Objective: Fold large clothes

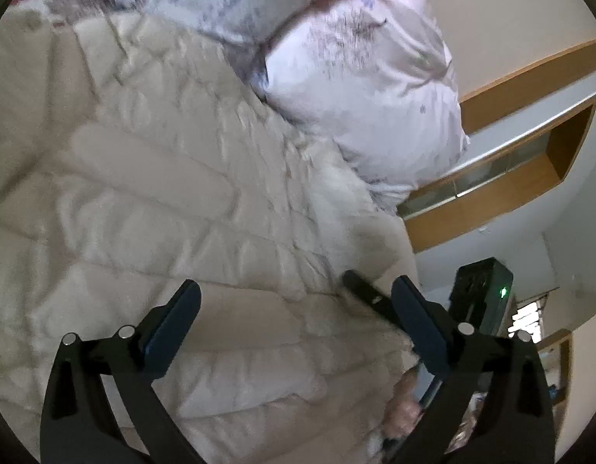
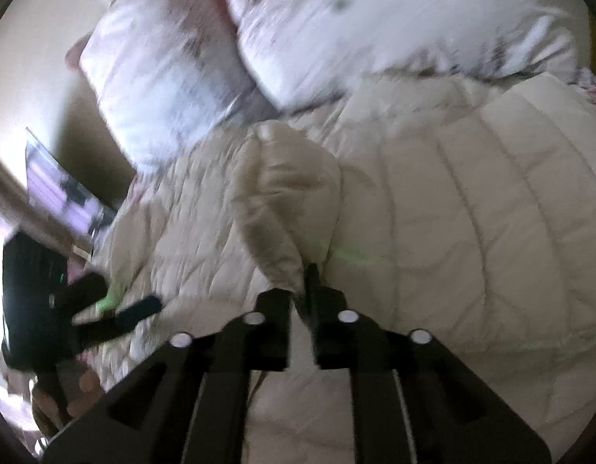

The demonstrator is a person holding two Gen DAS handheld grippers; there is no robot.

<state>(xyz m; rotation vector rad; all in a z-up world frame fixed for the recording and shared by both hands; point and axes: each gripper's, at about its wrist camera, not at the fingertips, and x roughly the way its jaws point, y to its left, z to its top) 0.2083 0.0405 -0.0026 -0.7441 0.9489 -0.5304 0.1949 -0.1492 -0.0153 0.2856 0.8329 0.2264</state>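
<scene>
A cream quilted puffer coat lies spread over the bed and fills most of both views. My left gripper hovers just above it, open wide, with nothing between its fingers. In the right wrist view a raised fold of the coat narrows to a point between the close-set fingers of my right gripper, which looks shut on it; the picture is blurred. The right gripper also shows at the coat's right edge in the left wrist view. At the left of the right wrist view sits the left gripper.
Floral white and pink pillows are piled at the head of the bed beside the coat. A wooden wall shelf runs behind them. A person's hand holds the left gripper; another hand is low on the right.
</scene>
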